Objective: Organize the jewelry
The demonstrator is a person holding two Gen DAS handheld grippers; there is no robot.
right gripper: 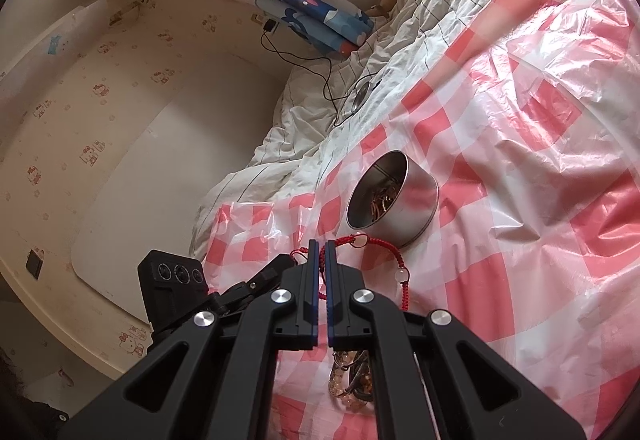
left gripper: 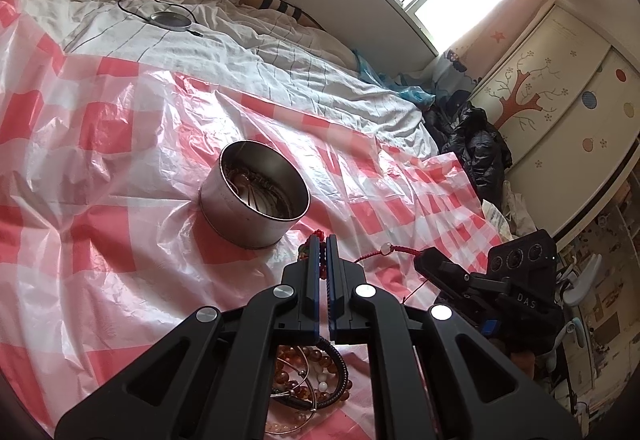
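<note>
Both grippers hover low over the bed, which is covered by a red-and-white checked plastic sheet (left gripper: 120,143). The left gripper (left gripper: 323,240) has its jaws clenched, the blue pads almost meeting, and a red braided cord bracelet (right gripper: 384,246) runs right at their tips; something red and beaded sits pinched there, though how firmly it is gripped is hard to make out. The right gripper (right gripper: 321,244) is likewise clenched, and a strand of the same red cord passes between its pads near the tips, so the two grippers seem to have the bracelet strung between them. From the right wrist view the cord loops out beside the jaws, carrying a pale bead (right gripper: 401,274), and lies on the sheet just in front of a round metal tin (left gripper: 256,195). That tin stands upright just beyond both sets of jaws, open at the top, with chains and bangles already inside. Beneath the grippers, near the person, lies a heap of amber bead bracelets (left gripper: 304,380) and wire bangles on the sheet.
</note>
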